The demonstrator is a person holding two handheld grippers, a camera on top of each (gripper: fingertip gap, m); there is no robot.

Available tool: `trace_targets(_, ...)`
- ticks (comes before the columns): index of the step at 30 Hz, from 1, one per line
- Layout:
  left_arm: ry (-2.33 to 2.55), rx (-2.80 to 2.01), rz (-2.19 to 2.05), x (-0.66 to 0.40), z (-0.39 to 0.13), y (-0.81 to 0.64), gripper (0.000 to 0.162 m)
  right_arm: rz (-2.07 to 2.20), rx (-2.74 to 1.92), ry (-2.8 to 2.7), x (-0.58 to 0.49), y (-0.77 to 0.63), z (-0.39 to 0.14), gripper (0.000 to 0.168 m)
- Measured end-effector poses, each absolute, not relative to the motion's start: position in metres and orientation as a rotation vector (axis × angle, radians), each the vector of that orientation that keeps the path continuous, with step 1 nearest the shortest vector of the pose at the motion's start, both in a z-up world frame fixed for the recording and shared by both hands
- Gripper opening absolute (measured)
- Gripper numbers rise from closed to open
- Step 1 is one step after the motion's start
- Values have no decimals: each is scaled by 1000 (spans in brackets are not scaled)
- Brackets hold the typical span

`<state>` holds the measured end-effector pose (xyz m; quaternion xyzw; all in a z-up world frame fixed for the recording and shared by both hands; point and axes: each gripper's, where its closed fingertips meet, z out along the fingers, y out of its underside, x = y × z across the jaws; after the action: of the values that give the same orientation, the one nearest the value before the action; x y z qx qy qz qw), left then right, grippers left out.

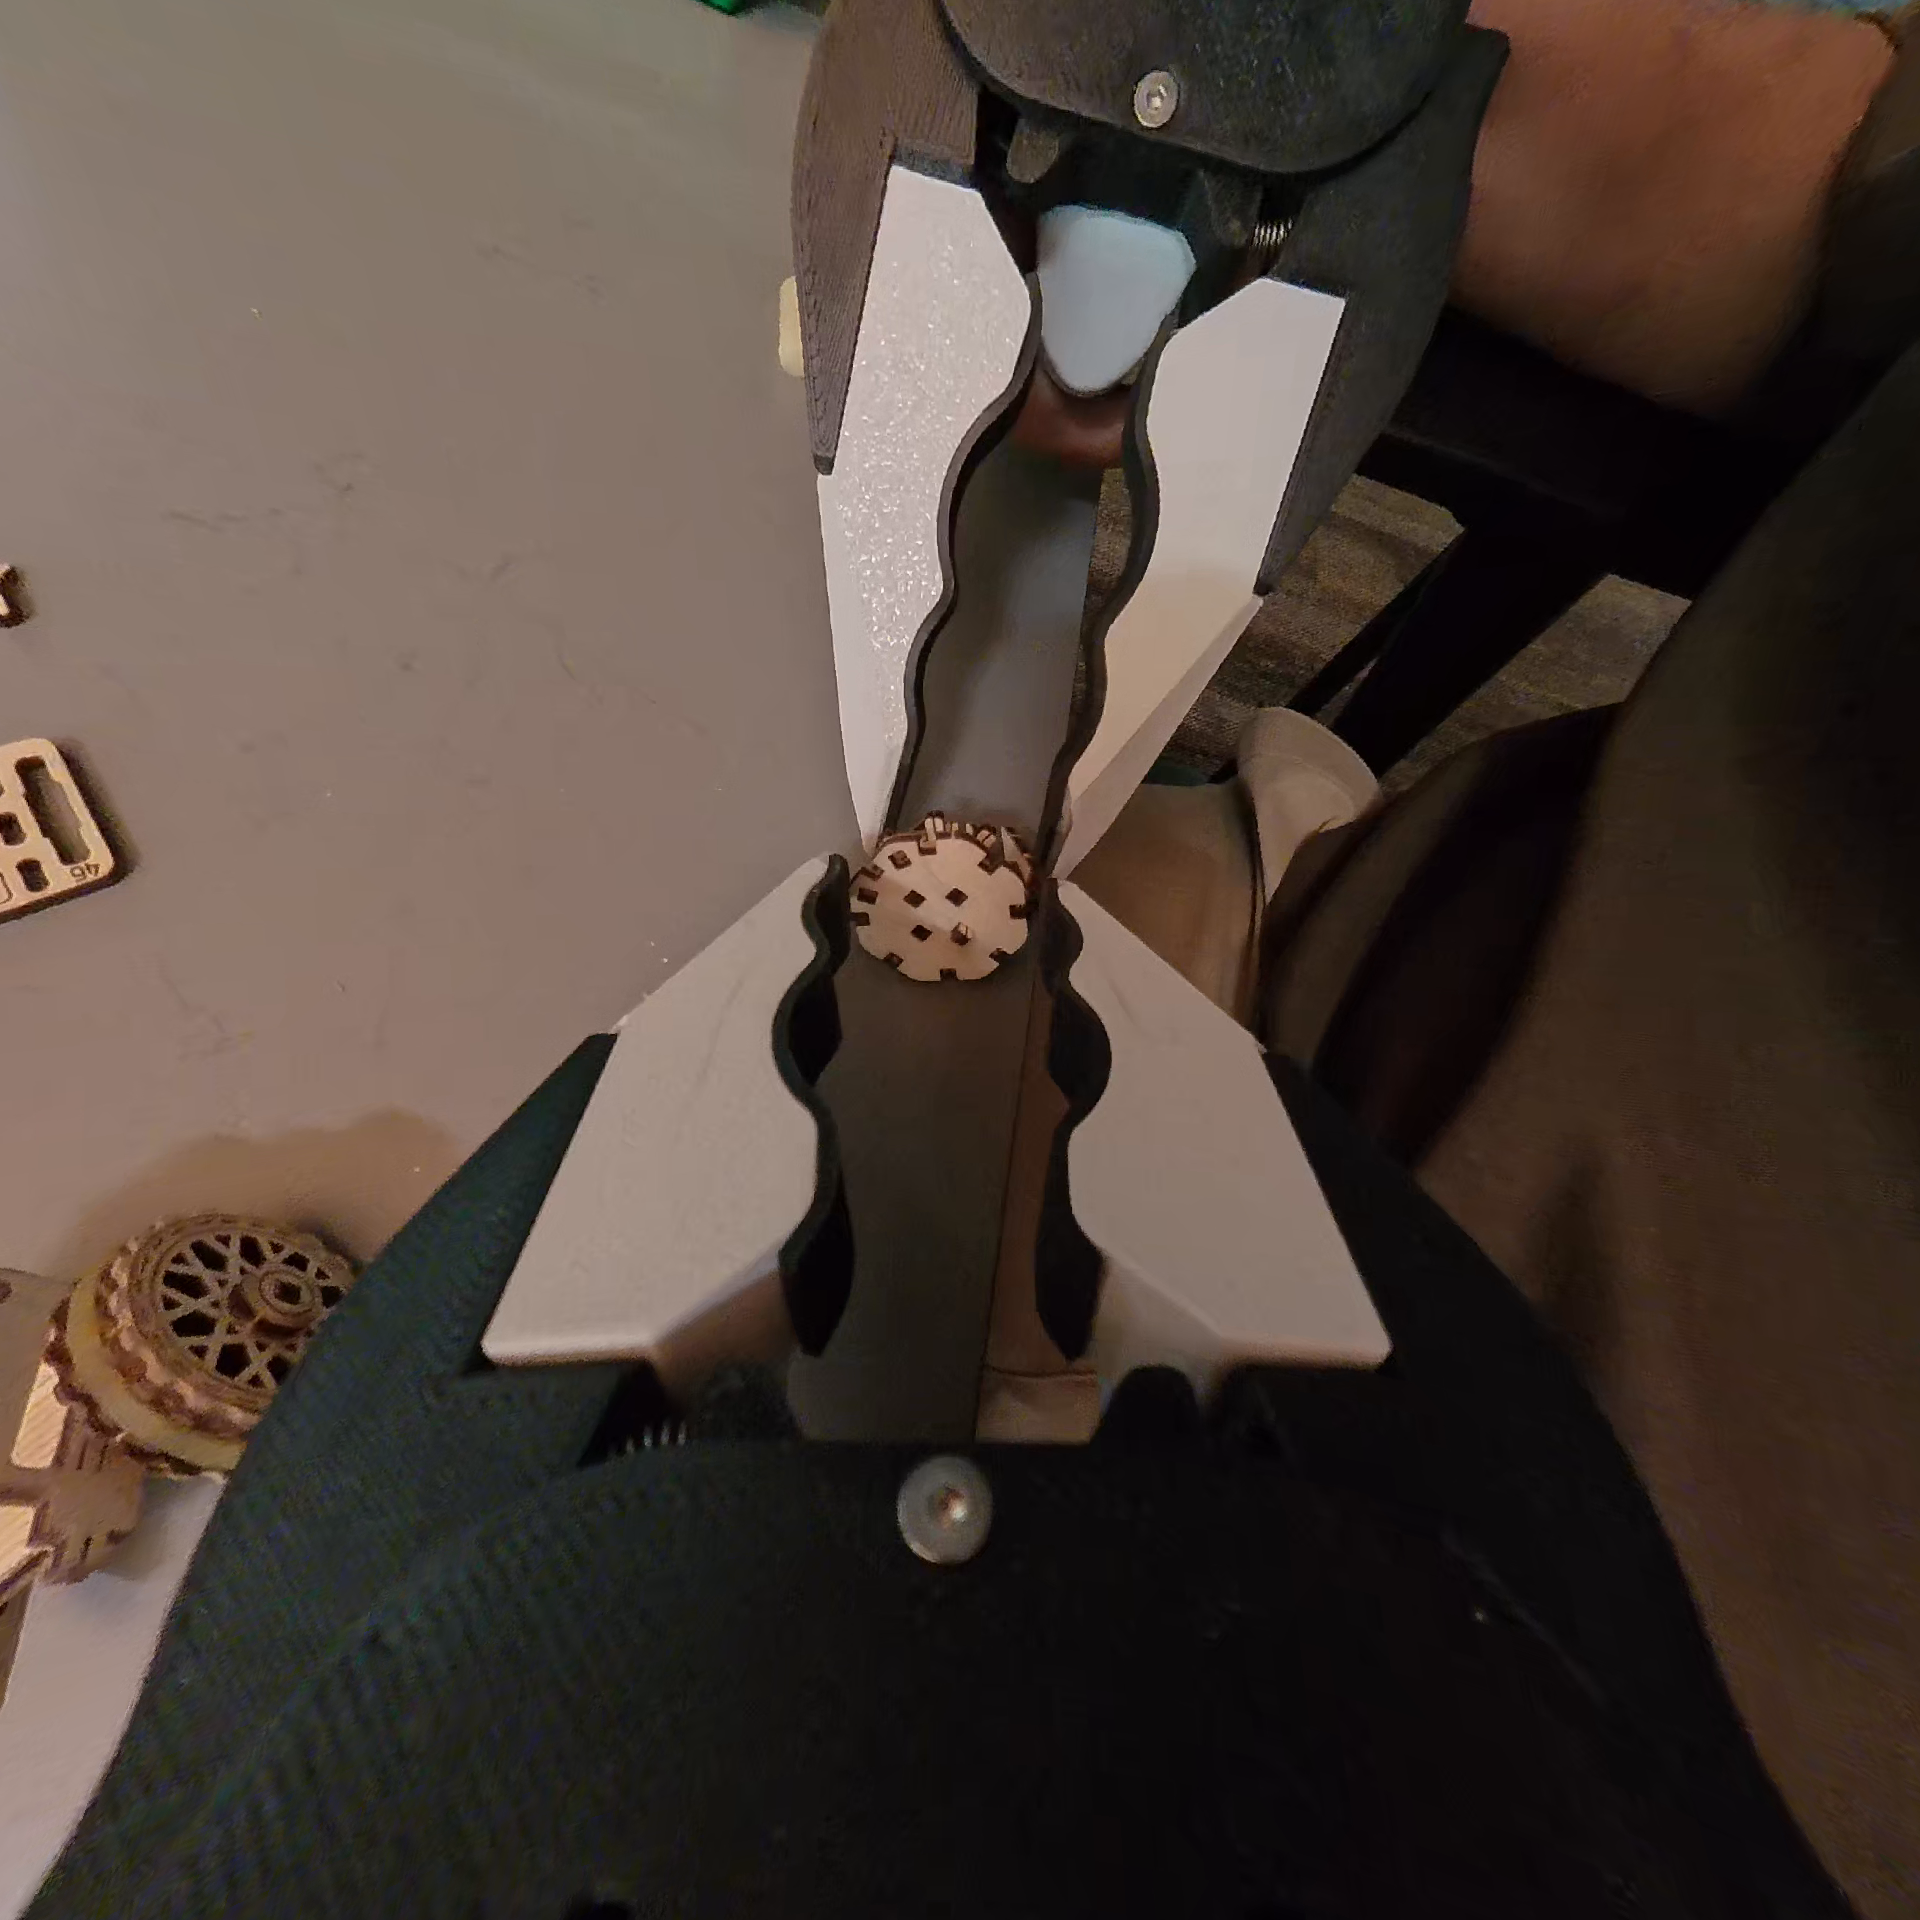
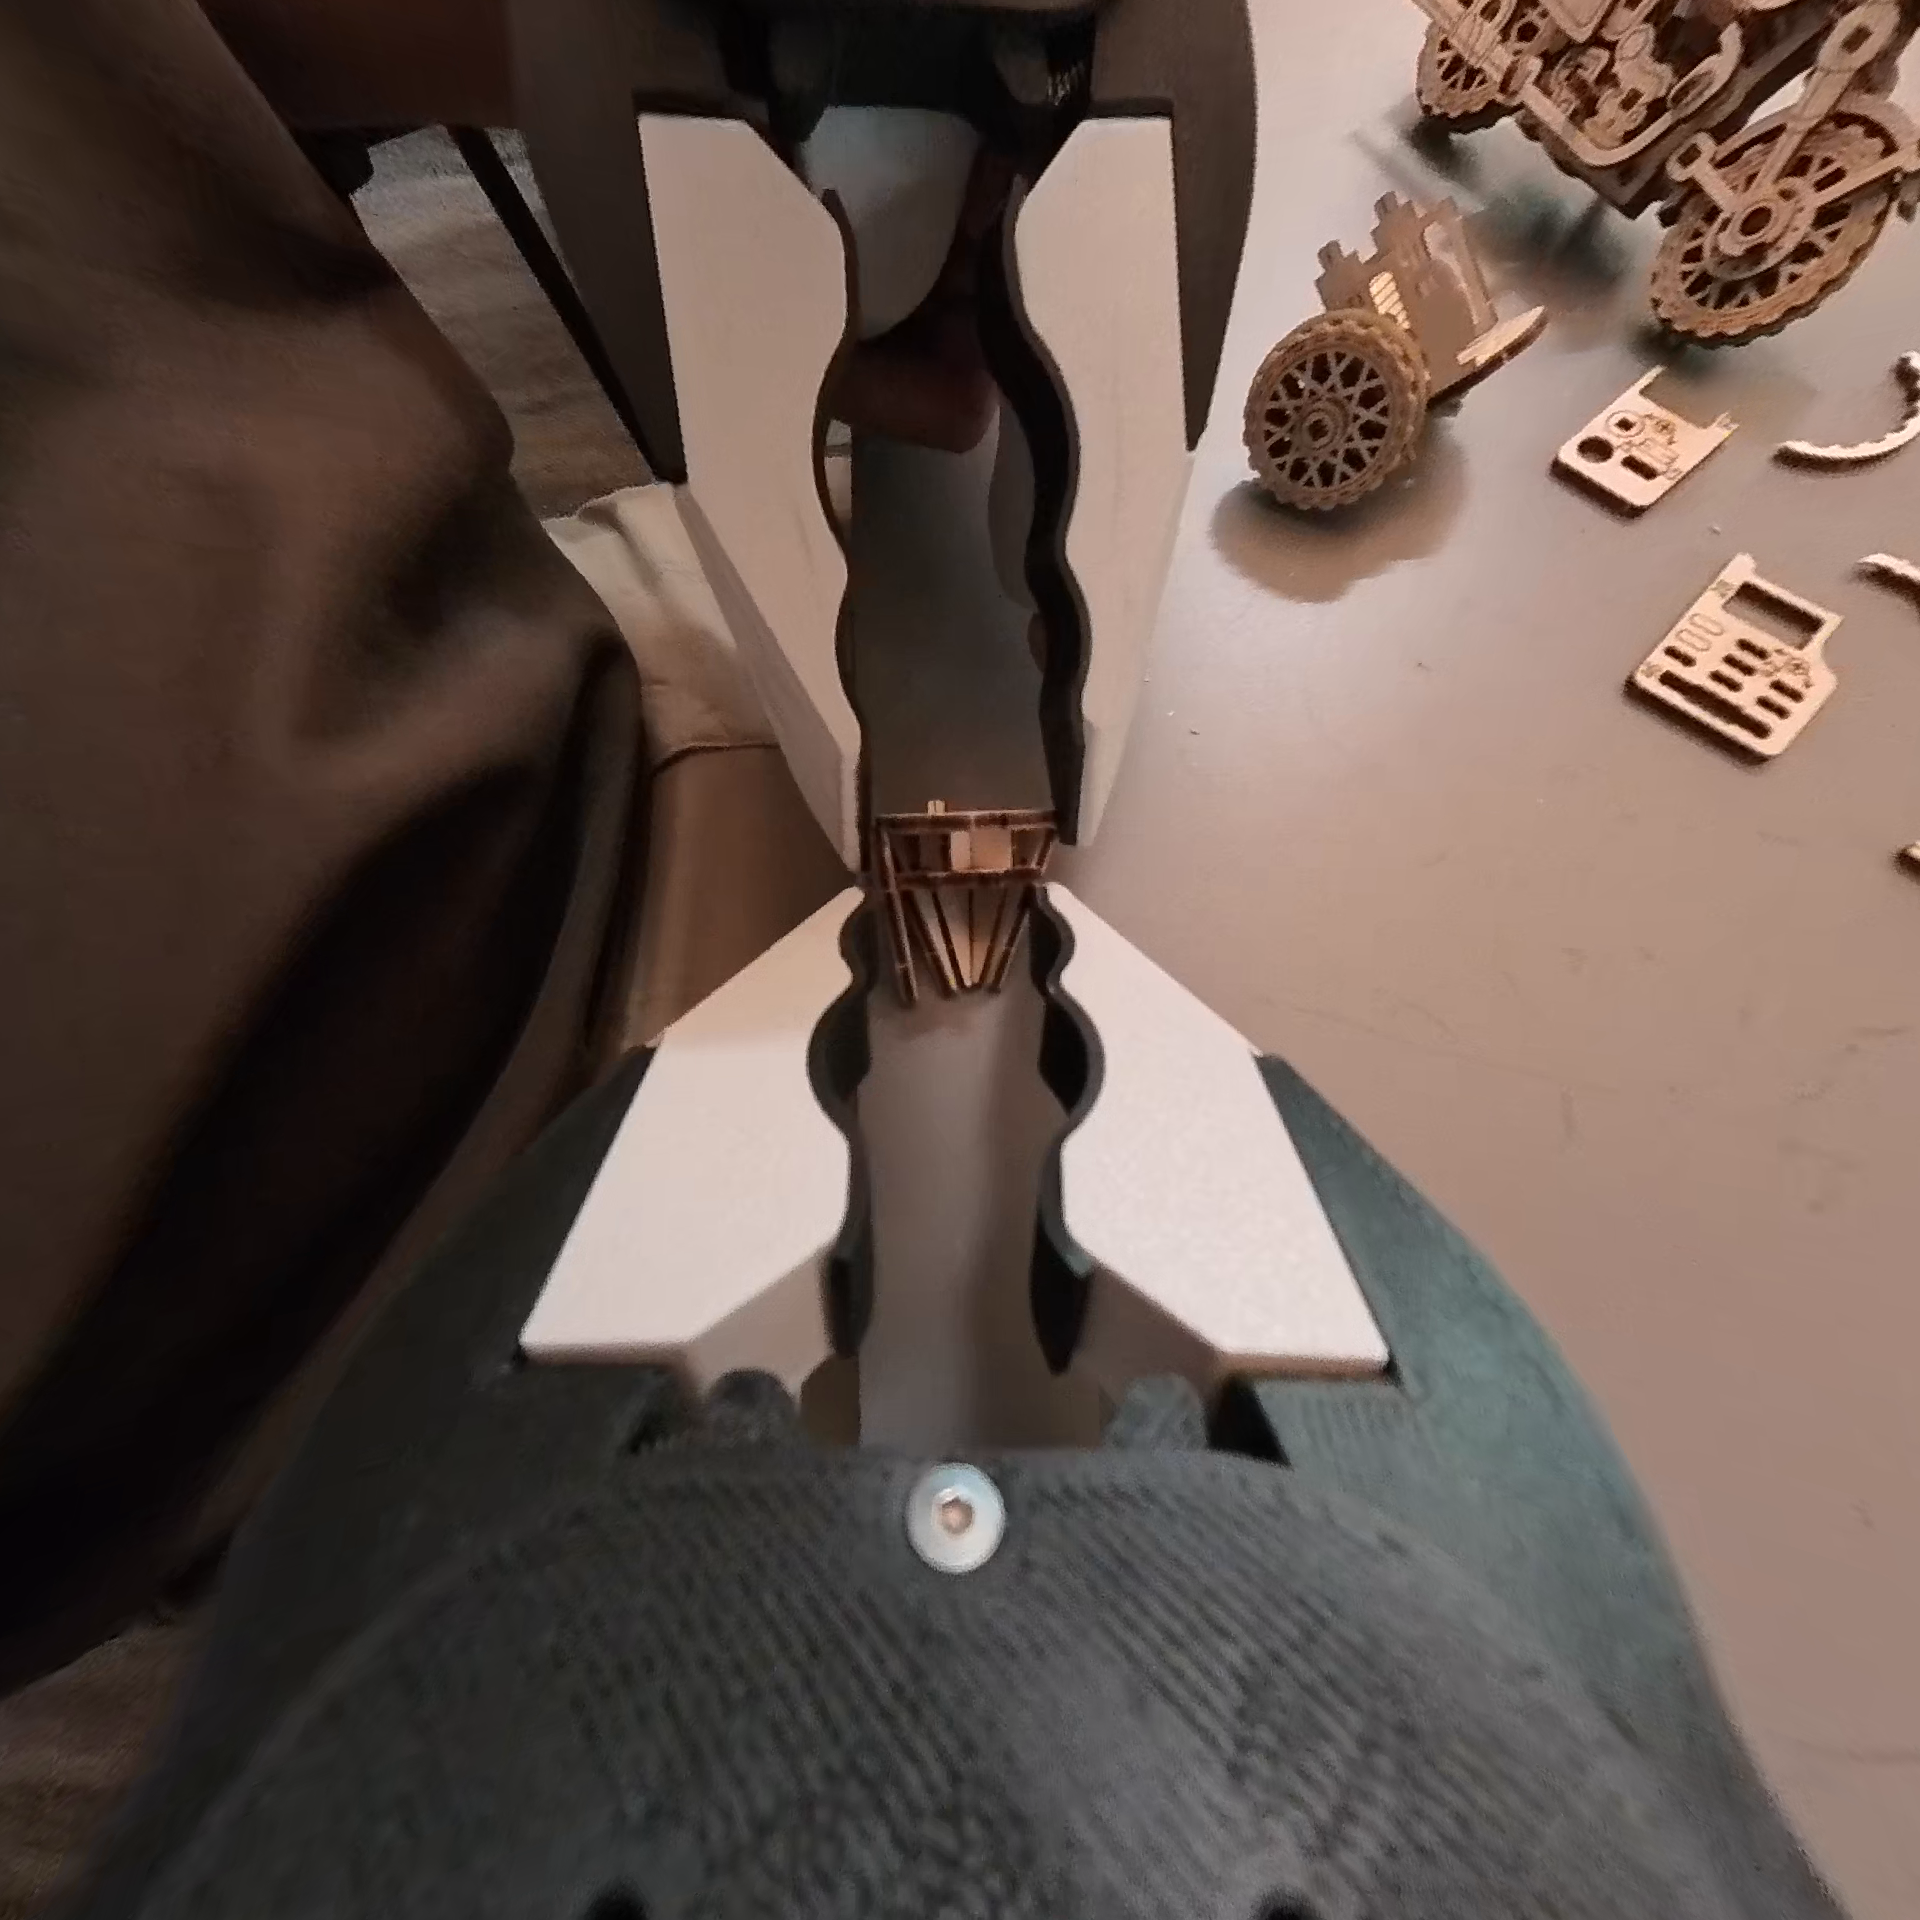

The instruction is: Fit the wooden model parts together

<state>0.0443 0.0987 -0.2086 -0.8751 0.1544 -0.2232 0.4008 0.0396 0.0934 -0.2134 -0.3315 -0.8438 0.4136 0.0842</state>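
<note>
A small round wooden part point(image 1: 935, 920), slotted on its flat face and notched round the rim, hangs in the air between both grippers at the table's near edge. In the right wrist view it point(image 2: 961, 935) shows as a short drum with ribs that narrow toward the camera. My left gripper point(image 1: 940, 899) is shut on the drum end. My right gripper point(image 2: 951, 920) is shut on the ribbed end. The two grippers meet tip to tip: the right gripper point(image 1: 977, 826) comes in from the top of the left wrist view, the left gripper point(image 2: 961, 831) from the top of the right wrist view.
On the grey table point(image 2: 1455, 1039) lie a spoked wheel on a partial body point(image 2: 1335, 416), a larger built model point(image 2: 1714, 156), two flat slotted plates point(image 2: 1735, 670) and curved strips point(image 2: 1860, 436). A person's dark clothing point(image 1: 1662, 1039) is close beside the grippers. Only a small space, under 4 cm, lies between the two pairs of fingers. Both grippers' tips are roughly 20 centimeters from the larger built model point(image 2: 1714, 156).
</note>
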Motion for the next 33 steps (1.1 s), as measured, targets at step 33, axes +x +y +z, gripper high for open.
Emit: trace_targets(33, 376, -2208, -542, 45, -207, 105, 30, 1229, -941, -2701, 40, 98, -207, 26)
